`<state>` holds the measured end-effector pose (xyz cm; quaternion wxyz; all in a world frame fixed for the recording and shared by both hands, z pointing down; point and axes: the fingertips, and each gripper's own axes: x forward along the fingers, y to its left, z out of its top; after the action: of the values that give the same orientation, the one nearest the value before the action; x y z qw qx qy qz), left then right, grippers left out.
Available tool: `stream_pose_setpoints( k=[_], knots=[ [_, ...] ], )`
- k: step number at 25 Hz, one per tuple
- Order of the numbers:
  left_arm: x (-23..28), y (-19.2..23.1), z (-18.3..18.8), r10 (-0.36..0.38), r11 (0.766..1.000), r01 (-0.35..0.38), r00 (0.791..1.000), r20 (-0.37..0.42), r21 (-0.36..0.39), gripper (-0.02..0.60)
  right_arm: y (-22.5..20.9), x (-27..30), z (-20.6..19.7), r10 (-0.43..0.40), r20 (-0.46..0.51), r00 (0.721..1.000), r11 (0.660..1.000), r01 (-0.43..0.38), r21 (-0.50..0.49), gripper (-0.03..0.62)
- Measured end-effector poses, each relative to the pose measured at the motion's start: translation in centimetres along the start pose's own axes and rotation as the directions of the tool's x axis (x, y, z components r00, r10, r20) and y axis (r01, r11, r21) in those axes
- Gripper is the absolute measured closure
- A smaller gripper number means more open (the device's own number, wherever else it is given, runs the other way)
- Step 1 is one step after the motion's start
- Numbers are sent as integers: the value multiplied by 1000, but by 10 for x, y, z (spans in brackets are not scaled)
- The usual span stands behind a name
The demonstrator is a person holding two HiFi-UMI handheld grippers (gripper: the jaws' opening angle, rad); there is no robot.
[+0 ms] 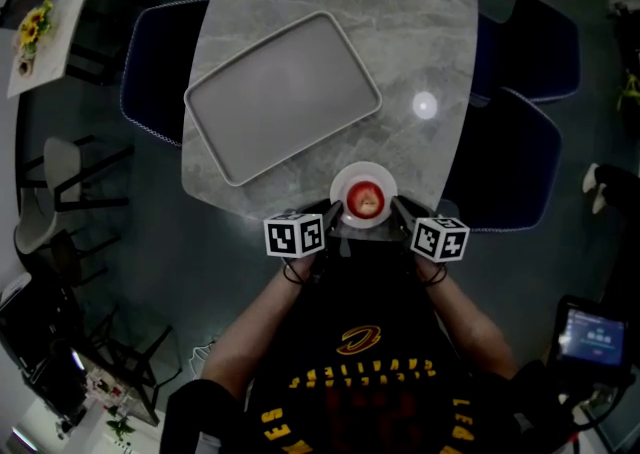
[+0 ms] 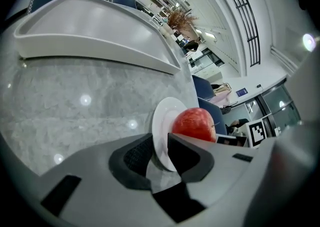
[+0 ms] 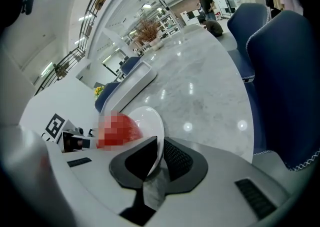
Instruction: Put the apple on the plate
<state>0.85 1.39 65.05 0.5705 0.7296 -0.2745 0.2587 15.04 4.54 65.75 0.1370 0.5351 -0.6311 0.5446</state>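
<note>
A red apple [image 1: 366,199] rests on a small white plate [image 1: 345,182] at the near edge of the marble table [image 1: 420,22]. My left gripper [image 1: 334,215] is shut on the plate's left rim, and my right gripper [image 1: 400,210] is shut on its right rim. In the left gripper view the plate [image 2: 162,116] stands edge-on between the jaws of the left gripper [image 2: 159,146], with the apple [image 2: 194,123] just beyond. The right gripper view shows the right gripper [image 3: 159,147] pinching the plate [image 3: 145,118], and the apple [image 3: 117,131] lies to the left.
A large empty grey tray [image 1: 280,92] lies on the table beyond the plate. Dark blue chairs [image 1: 545,47] stand along the right side, another chair [image 1: 150,82] on the left. The person's torso is close against the table's near edge.
</note>
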Motion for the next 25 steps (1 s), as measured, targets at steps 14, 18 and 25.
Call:
stream_pose_setpoints(
  k=[14,18,25],
  knots=[
    [-9,-1,4,35,991,-25,997,71,-133,543,6,-3,11,60,-50,997,996,-63,-64,553],
    [-17,-3,5,7,975,21,992,126,-222,548,14,-3,21,115,-52,992,993,-117,-25,554],
    [-38,-4,10,-19,946,91,973,230,-310,552,36,-3,39,218,-53,974,975,-220,-26,559]
  ],
)
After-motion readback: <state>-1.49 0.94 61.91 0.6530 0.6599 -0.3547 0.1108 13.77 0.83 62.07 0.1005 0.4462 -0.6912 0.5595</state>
